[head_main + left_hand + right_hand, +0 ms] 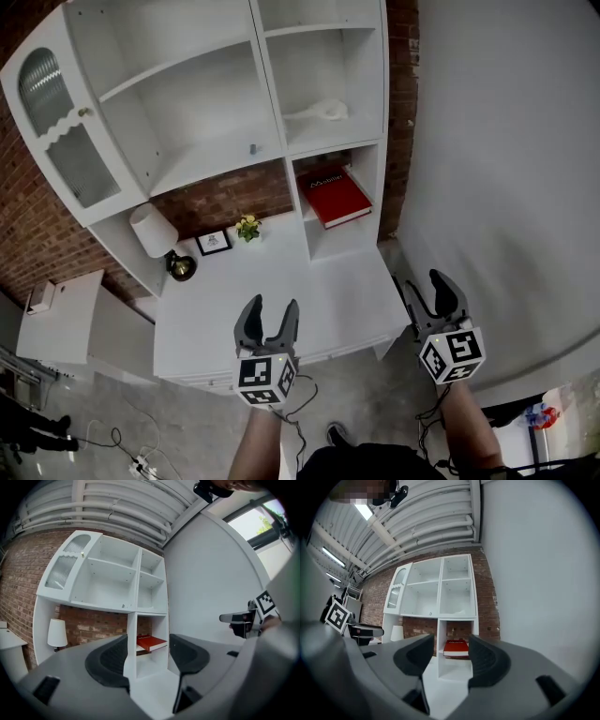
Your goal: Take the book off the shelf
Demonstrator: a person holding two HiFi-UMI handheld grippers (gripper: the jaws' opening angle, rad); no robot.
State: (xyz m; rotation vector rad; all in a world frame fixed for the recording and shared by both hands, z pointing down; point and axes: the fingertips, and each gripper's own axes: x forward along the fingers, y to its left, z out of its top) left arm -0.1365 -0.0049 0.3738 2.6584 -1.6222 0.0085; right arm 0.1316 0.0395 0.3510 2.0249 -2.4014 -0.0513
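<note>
The red book (335,197) lies flat, cover up, on a board in the lower right compartment of the white shelf unit (272,89), just under the two open cubbies. Both grippers hang well short of it, over the front edge of the white desk top (309,281). The left gripper (273,309) has its jaws parted about halfway with nothing between them. The right gripper (421,279), near the desk's right corner, is parted likewise and also empty, and its own view lines up with the book. A white lamp (150,230), a small framed picture (214,242) and a little yellow-flowered plant (248,226) stand against the brick. A pale object (323,111), perhaps crumpled cloth, rests one cubby above the book.
</note>
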